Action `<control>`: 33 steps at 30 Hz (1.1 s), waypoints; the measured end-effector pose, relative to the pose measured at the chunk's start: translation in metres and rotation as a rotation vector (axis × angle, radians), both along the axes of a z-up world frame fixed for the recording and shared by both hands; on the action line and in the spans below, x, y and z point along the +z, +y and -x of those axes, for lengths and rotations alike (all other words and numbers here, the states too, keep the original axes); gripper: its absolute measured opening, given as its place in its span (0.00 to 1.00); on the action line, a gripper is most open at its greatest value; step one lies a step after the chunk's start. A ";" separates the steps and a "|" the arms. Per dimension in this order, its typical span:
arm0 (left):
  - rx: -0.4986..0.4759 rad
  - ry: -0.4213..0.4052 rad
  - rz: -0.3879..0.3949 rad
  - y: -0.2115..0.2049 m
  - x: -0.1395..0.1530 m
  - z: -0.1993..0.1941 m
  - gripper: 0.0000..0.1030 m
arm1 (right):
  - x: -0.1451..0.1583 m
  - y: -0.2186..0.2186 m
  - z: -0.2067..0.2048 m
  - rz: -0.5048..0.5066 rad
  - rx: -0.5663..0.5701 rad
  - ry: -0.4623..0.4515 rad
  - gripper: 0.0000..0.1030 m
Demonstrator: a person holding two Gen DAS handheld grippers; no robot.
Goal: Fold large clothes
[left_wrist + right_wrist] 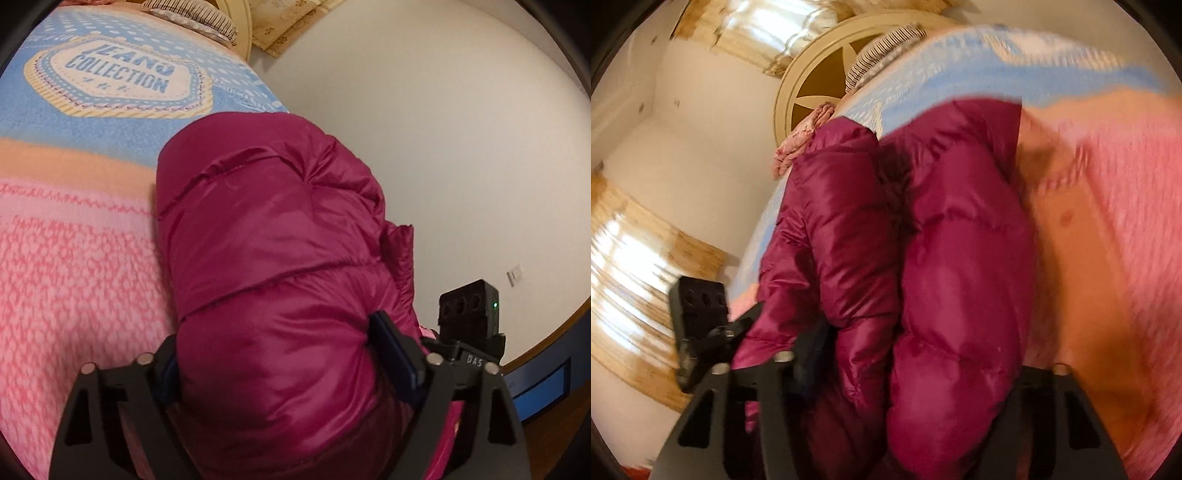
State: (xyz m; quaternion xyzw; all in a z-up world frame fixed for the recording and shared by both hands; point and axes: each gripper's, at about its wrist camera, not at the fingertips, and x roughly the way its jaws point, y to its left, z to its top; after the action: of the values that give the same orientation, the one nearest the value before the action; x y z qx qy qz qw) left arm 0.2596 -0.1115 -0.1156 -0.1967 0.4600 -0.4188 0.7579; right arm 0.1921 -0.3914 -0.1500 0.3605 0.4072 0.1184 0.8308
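A magenta puffer jacket (273, 236) lies bunched on the bed at its edge. In the left wrist view my left gripper (280, 350) holds a thick padded fold of it between its fingers (391, 347), which stand wide apart around the bulk. In the right wrist view the same jacket (960, 240) shows as two puffy folds, and my right gripper (908, 369) grips the fold between its fingers (809, 343). The other gripper's body shows in each view, to the right in the left wrist view (469, 317) and to the left in the right wrist view (698, 314). The right wrist view is motion-blurred.
The bed carries a pink, orange and blue blanket (74, 236) printed "JEANS COLLECTION". A striped pillow (199, 18) lies by a cream headboard (812, 74). A white wall (443, 147) stands beyond the bed edge. A pink cloth (801, 144) lies at the head.
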 end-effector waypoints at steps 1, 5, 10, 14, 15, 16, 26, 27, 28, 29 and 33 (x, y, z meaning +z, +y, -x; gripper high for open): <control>-0.005 -0.004 0.001 0.002 0.004 0.004 0.83 | 0.002 0.004 0.005 -0.014 0.002 0.004 0.43; -0.049 -0.031 0.022 0.005 0.026 0.028 0.81 | 0.019 0.017 0.033 -0.026 -0.008 -0.020 0.35; -0.169 -0.074 0.051 -0.027 0.059 0.075 0.82 | 0.061 0.007 0.108 -0.008 -0.079 -0.092 0.34; -0.299 -0.073 0.079 -0.085 0.070 0.118 0.82 | 0.088 -0.033 0.189 0.003 -0.167 -0.123 0.34; -0.326 -0.067 0.078 -0.099 0.069 0.126 0.82 | 0.090 -0.042 0.200 0.004 -0.183 -0.119 0.34; -0.354 -0.057 0.074 -0.115 0.066 0.135 0.82 | 0.092 -0.055 0.219 0.010 -0.207 -0.110 0.34; -0.385 -0.072 -0.130 -0.236 0.023 0.205 0.89 | 0.046 -0.146 0.313 0.014 -0.386 -0.035 0.34; -0.372 -0.082 -0.144 -0.238 0.023 0.211 0.91 | 0.035 -0.154 0.316 -0.030 -0.400 -0.049 0.34; -0.355 -0.089 -0.164 -0.241 0.021 0.213 0.94 | 0.030 -0.160 0.320 -0.046 -0.411 -0.056 0.38; -0.343 -0.093 -0.181 -0.243 0.020 0.213 0.98 | 0.025 -0.164 0.324 -0.056 -0.433 -0.056 0.40; -0.324 -0.103 -0.216 -0.243 0.017 0.219 1.00 | 0.024 -0.184 0.357 -0.095 -0.535 -0.082 0.47</control>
State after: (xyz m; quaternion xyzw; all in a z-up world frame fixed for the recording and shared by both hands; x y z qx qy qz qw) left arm 0.0405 -0.3546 -0.0989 -0.0159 0.4885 -0.4931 0.7197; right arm -0.1647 -0.5753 -0.1259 0.4888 0.2575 -0.0719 0.8304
